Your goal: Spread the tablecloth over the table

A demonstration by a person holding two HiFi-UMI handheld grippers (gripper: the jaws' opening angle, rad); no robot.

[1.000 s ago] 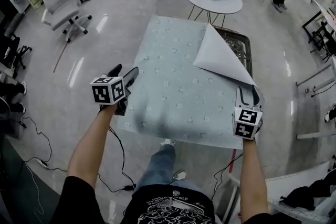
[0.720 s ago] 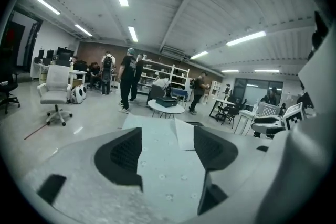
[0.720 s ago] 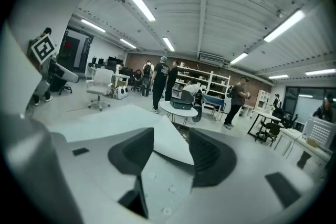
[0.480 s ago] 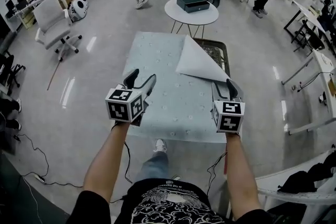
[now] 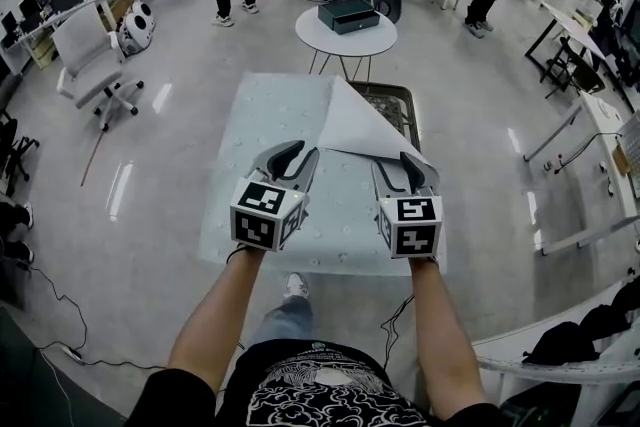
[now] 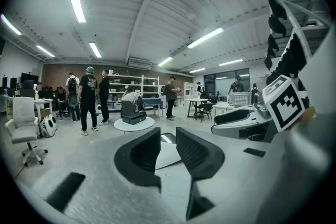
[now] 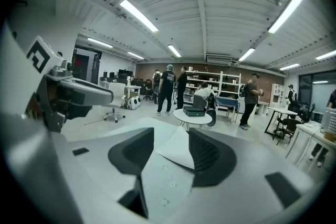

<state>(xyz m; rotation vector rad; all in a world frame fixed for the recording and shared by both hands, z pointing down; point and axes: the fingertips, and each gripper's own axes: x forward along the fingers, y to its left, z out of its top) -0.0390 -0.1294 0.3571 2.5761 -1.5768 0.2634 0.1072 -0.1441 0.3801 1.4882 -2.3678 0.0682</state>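
Note:
The pale blue flowered tablecloth (image 5: 262, 120) lies over the table, with its far right corner folded back as a white flap (image 5: 357, 130). That fold leaves the dark tabletop (image 5: 392, 100) bare. Both grippers hover side by side above the cloth's near half. My left gripper (image 5: 295, 155) is closing, its jaws a narrow gap apart with nothing between them (image 6: 168, 139). My right gripper (image 5: 395, 167) stands open and holds nothing; the flap's tip lies beyond its jaws (image 7: 170, 141).
A round white table (image 5: 345, 33) with a dark box (image 5: 348, 12) stands just past the far end. A white office chair (image 5: 92, 55) is at the far left, and several people stand at the back. Cables (image 5: 60, 335) run over the floor at the near left.
My left gripper has swung right and up from the cloth's left edge to the middle, its jaws narrowing. My right gripper has risen a little and come inward.

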